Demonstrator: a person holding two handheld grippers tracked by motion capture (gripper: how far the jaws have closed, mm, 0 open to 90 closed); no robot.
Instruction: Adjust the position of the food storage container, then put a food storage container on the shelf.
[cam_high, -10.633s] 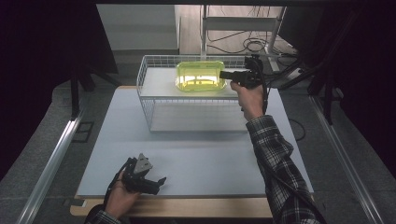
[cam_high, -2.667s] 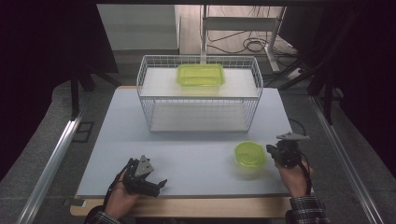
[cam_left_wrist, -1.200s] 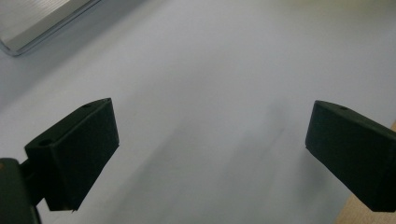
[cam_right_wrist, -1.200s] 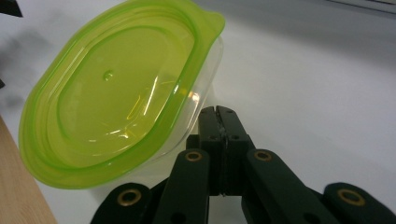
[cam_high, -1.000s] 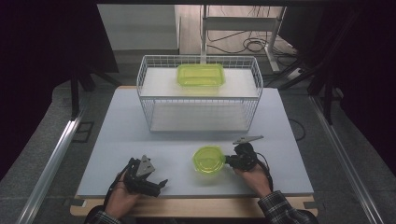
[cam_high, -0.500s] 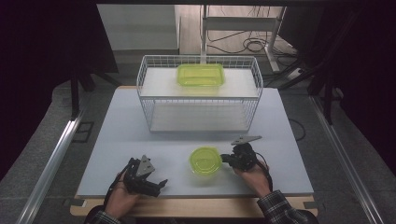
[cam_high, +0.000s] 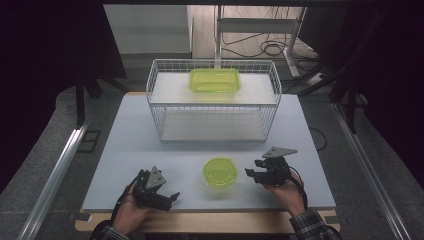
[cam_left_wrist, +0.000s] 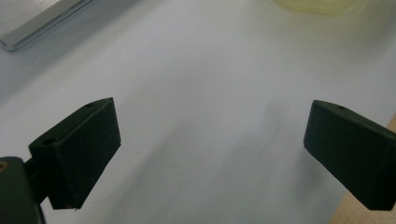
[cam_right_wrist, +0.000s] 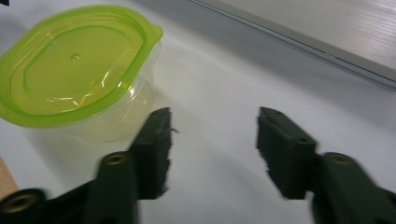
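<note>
Since half a second ago the right claw (cam_high: 254, 175) has let go of the round container (cam_high: 220, 172) and backed off toward 3 o'clock; its jaws have just been opening, nothing between them.

High view: container on the bench (cam_high: 150, 150), between both claws. Left claw (cam_high: 167, 196) at 7 o'clock of it.

Left gripper view: left claw (cam_left_wrist: 210, 154) wide open, empty.

Right gripper view: right claw (cam_right_wrist: 214, 149) partly open, container (cam_right_wrist: 79, 70) at 10 o'clock, apart.

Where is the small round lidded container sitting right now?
In the high view the round container stands on the white table near its front edge, between the two grippers and closer to the right gripper, well in front of the wire basket.
</note>
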